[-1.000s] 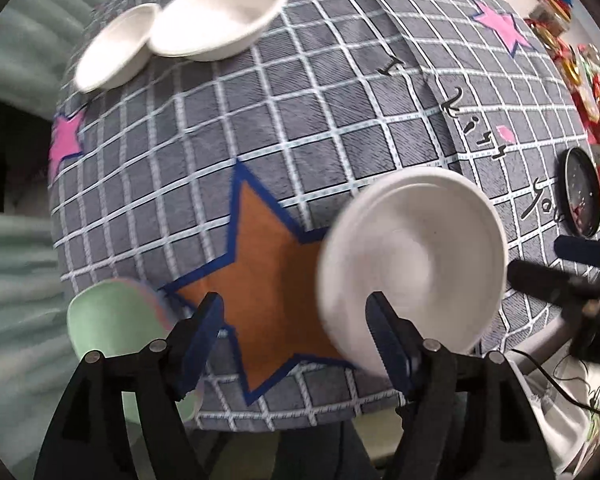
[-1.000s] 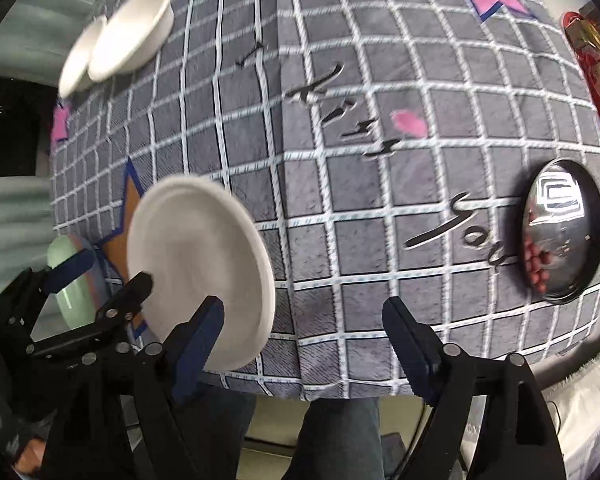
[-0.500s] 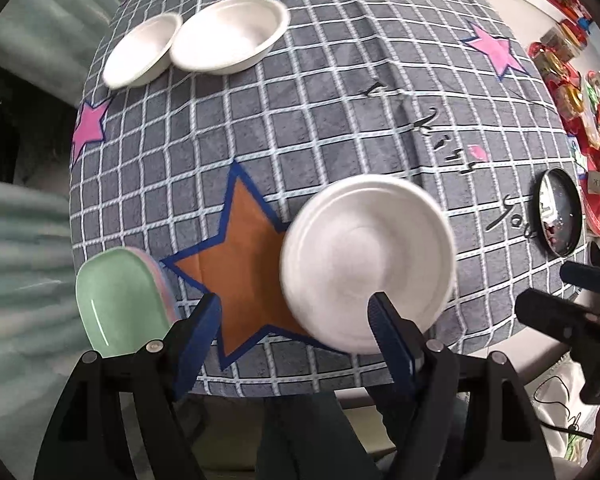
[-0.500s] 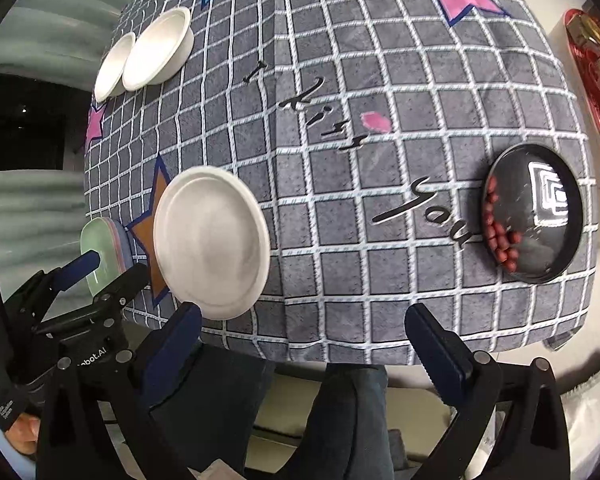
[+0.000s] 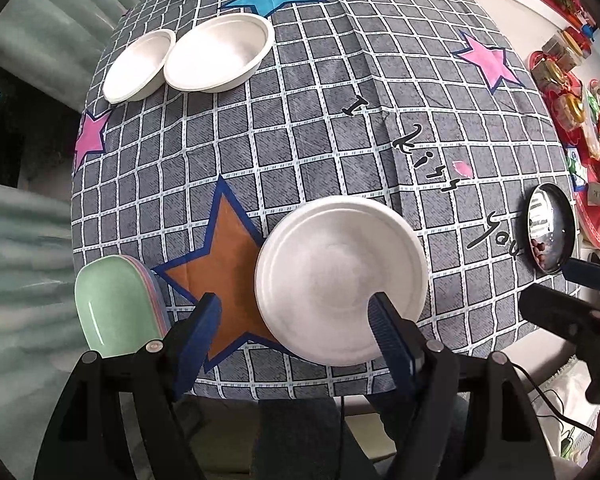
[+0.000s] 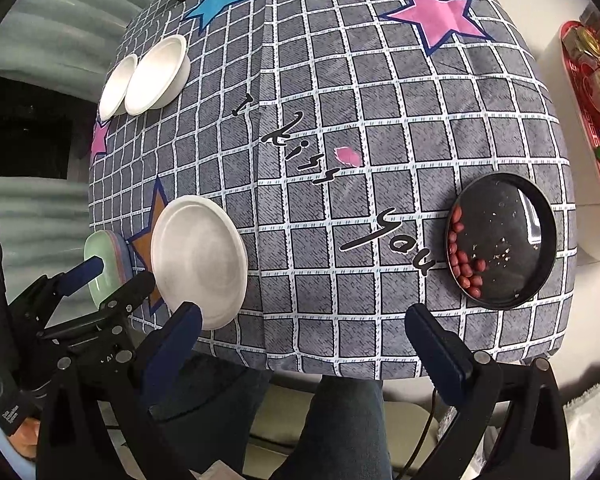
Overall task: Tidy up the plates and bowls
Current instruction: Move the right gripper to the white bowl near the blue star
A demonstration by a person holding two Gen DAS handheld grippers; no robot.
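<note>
Left gripper: the left gripper (image 5: 296, 328) is hovering off the near edge of the surface, its blue-padded fingers standing wide apart and gripping nothing.
Right gripper: the right gripper (image 6: 300, 340) is hanging off the near edge too, fingers spread wide and empty.
Plate: the round white paper plate (image 5: 341, 280) is lying flat near the near edge, overlapping the right point of the orange star; the left gripper's right finger (image 5: 388, 340) is showing in front of its rim, and whether it is touching cannot be told.
Bowls: the two round white paper bowls (image 5: 188, 62) are sitting side by side, rims touching, toward the far left corner.
Coloured plates: the stack of pastel oval plates, green on top (image 5: 118, 304), is resting at the near left corner.
Tray: the round black tray with red nuts (image 6: 502, 240) is sitting by the right edge.
Surface: the grey checked tablecloth with printed stars (image 5: 300, 128) is covering the surface.
</note>
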